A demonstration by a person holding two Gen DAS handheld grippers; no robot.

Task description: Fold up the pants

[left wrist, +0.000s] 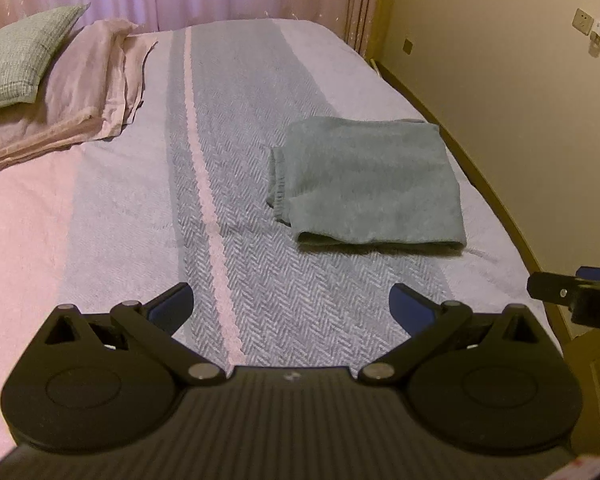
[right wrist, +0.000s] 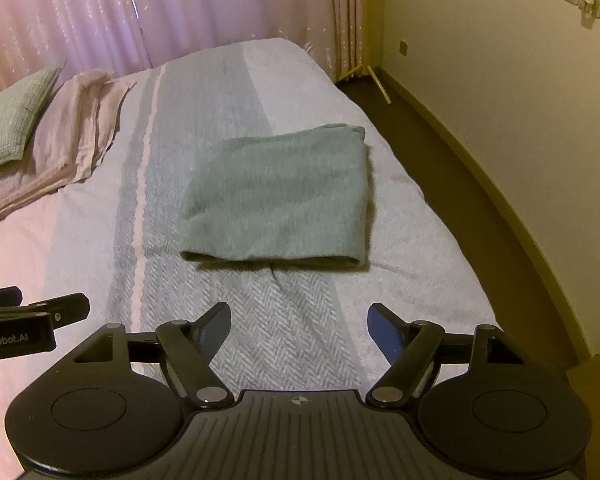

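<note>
Green pants [right wrist: 276, 196]: lay folded compact on bed [right wrist: 400, 240]; task seemingly complete. Left tongs [left wrist: 291, 304], right tongs [right wrist: 299, 326]: released, empty, near pants.

You had the pants [right wrist: 276, 196] lying flat on the bedspread [right wrist: 284, 344], folded into a compact grey-green rectangle of soft, fuzzy cloth. The rounded fold edge faced you, layered edges showed along the left side, and the bundle sat toward the bed's right edge.
</note>
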